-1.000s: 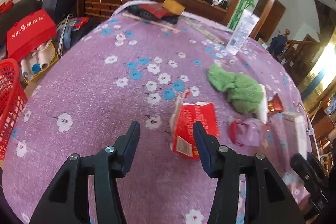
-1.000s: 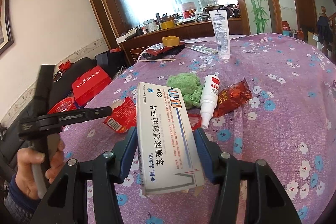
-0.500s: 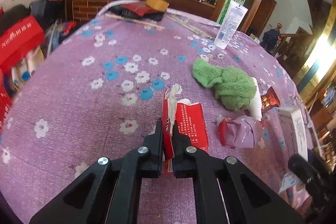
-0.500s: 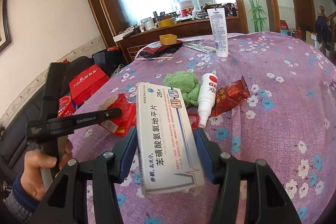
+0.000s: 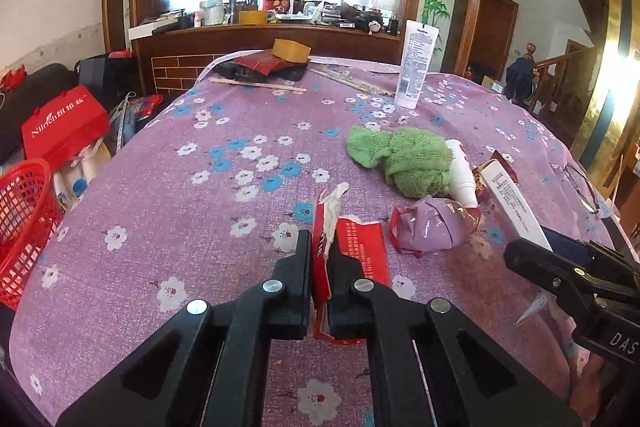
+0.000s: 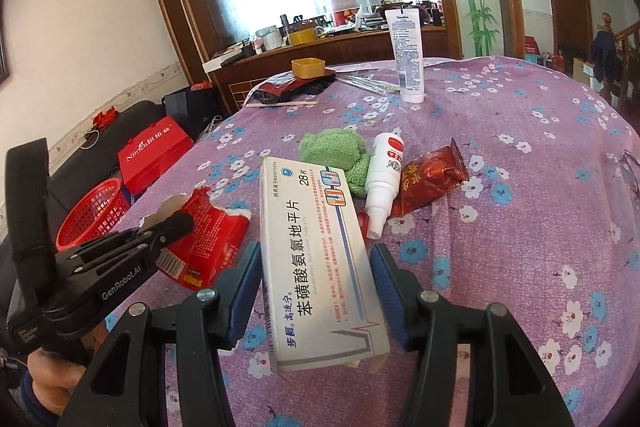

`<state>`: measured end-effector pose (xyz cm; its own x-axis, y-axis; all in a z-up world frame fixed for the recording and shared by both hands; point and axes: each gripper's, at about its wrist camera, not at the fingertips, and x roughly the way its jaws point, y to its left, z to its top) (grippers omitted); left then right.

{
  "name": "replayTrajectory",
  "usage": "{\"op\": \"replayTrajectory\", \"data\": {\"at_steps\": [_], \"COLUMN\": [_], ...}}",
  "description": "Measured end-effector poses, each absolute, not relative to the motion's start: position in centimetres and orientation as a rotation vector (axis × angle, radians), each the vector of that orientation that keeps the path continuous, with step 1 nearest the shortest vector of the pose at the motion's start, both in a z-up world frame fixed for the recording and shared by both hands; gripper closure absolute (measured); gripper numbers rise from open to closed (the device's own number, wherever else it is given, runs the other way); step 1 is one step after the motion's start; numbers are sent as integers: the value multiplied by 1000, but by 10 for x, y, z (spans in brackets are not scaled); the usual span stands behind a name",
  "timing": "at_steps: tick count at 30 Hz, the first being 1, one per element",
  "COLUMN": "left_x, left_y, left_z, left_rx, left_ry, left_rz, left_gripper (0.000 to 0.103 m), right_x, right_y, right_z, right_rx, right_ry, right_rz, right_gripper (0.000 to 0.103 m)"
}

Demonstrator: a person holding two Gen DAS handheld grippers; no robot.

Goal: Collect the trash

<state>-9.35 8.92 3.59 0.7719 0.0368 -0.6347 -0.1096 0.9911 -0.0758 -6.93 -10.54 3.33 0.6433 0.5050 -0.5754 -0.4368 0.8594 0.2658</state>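
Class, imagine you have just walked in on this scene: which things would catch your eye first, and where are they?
First, the left tool, shut on a torn red packet at the near edge of the purple flowered tablecloth. Next, the right tool holds a white medicine box between its jaws. A green cloth lies mid-table, and a red basket stands off the table's left side.

My left tongs hide the red wrapper's lower edge. The red basket runs off frame, and the shelf clutter is too small to tell.
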Motion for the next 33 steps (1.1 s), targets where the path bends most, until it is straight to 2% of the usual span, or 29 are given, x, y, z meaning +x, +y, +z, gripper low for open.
{"op": "replayTrajectory", "data": {"at_steps": [15, 33], "left_x": [-86, -90], "left_y": [87, 88], "left_z": [30, 33], "left_rx": [-92, -104], "left_ry": [733, 708], "left_rz": [98, 88], "left_gripper": [98, 98], "right_x": [-68, -65], "right_y": [-101, -99], "right_z": [31, 30], "right_rx": [85, 67], "right_ry": [707, 723], "right_rz": [525, 493], "right_gripper": [43, 43]}}
